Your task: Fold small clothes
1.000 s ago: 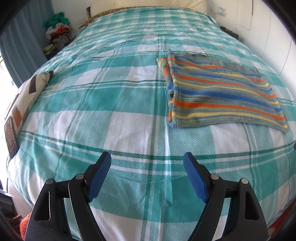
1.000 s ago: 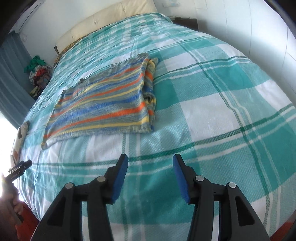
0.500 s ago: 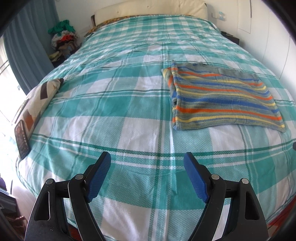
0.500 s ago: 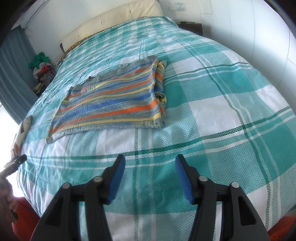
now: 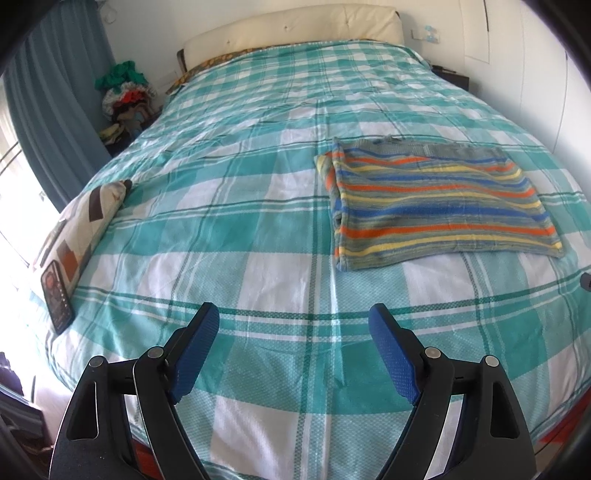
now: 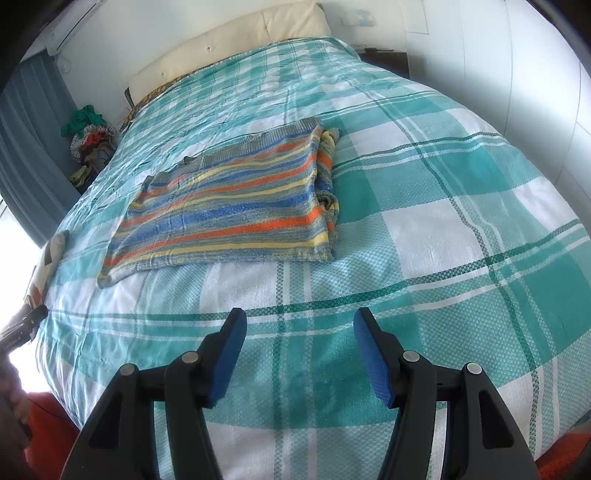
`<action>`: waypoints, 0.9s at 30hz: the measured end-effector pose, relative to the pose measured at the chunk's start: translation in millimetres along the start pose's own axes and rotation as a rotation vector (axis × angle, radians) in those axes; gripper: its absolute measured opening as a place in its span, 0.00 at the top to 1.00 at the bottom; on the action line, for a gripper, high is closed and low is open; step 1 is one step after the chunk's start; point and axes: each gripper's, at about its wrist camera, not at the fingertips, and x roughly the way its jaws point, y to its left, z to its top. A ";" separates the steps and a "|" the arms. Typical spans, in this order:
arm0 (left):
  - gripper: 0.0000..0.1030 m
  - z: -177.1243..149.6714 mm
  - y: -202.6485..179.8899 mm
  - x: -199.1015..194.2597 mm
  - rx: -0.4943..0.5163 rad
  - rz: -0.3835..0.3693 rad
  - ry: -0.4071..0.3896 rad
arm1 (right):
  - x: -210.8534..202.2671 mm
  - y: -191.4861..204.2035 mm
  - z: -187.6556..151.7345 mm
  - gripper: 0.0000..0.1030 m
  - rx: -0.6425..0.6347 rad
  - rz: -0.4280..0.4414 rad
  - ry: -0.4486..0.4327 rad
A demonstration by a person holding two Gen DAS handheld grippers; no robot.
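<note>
A striped knit garment (image 5: pixel 436 201), in grey, blue, orange and yellow, lies folded flat on the teal and white checked bed cover (image 5: pixel 240 229). In the left wrist view it is at the right, well beyond my left gripper (image 5: pixel 295 317), which is open and empty above the near part of the bed. In the right wrist view the garment (image 6: pixel 232 206) lies to the upper left of my right gripper (image 6: pixel 297 321), which is also open and empty above the cover.
A patterned cushion (image 5: pixel 83 221) and a dark phone (image 5: pixel 57 295) lie at the bed's left edge. A pile of clothes (image 5: pixel 123 98) stands by the blue curtain (image 5: pixel 44 96). A cream headboard (image 5: pixel 295 33) is at the far end, a white wall (image 6: pixel 535 74) to the right.
Both grippers have drawn back and risen from the bed, so the garment looks farther away and more of the headboard shows. The garment has not moved.
</note>
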 end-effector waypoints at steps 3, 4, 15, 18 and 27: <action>0.18 0.8 -2.4 -0.4 0.007 -0.001 0.000 | 0.5 -0.3 -0.1 0.42 0.000 0.001 0.002; 0.18 1.1 -3.6 -0.3 0.009 -0.002 0.001 | 0.5 -0.4 -0.1 0.42 0.000 0.002 0.002; 0.18 4.0 -17.9 4.2 0.034 -0.008 0.013 | 4.2 -0.6 0.0 0.41 0.006 0.016 0.007; 0.18 5.0 -22.6 7.0 0.043 -0.011 0.018 | 5.9 -1.2 1.0 0.42 0.010 0.022 0.009; 0.18 8.7 -43.9 11.7 0.079 -0.020 0.030 | 8.3 -1.4 5.6 0.42 0.006 0.042 0.008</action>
